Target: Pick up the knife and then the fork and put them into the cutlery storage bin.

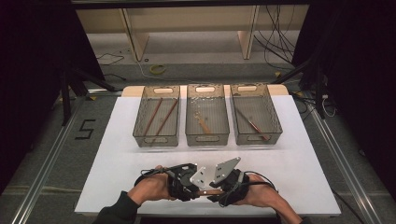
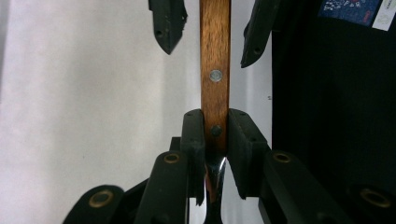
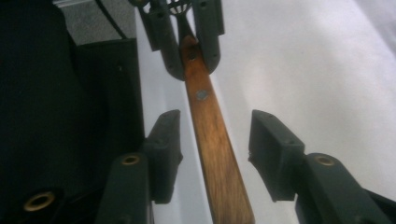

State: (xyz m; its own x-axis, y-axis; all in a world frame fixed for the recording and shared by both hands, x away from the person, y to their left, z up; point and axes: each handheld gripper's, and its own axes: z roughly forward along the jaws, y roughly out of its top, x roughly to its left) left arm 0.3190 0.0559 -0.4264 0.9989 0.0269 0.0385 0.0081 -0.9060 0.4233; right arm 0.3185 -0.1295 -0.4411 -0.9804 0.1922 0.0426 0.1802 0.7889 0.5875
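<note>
A utensil with a brown wooden handle (image 1: 208, 191) and two metal rivets lies level between my two grippers, near the front edge of the white table. My left gripper (image 1: 190, 185) is shut on the handle (image 2: 215, 70) at its riveted end, the pads of the left gripper (image 2: 215, 121) pressing both sides. A shiny metal part runs back between the jaws. My right gripper (image 1: 219, 186) faces it from the other side. In the right gripper view its jaws (image 3: 215, 126) stand apart on either side of the handle (image 3: 212, 135), with gaps on both sides.
Three see-through bins stand in a row at mid-table. The left bin (image 1: 156, 140) holds two long sticks, the middle bin (image 1: 207, 139) a wooden-handled piece, the right bin (image 1: 258, 138) another thin utensil. White table surface (image 1: 116, 163) lies between the bins and my hands.
</note>
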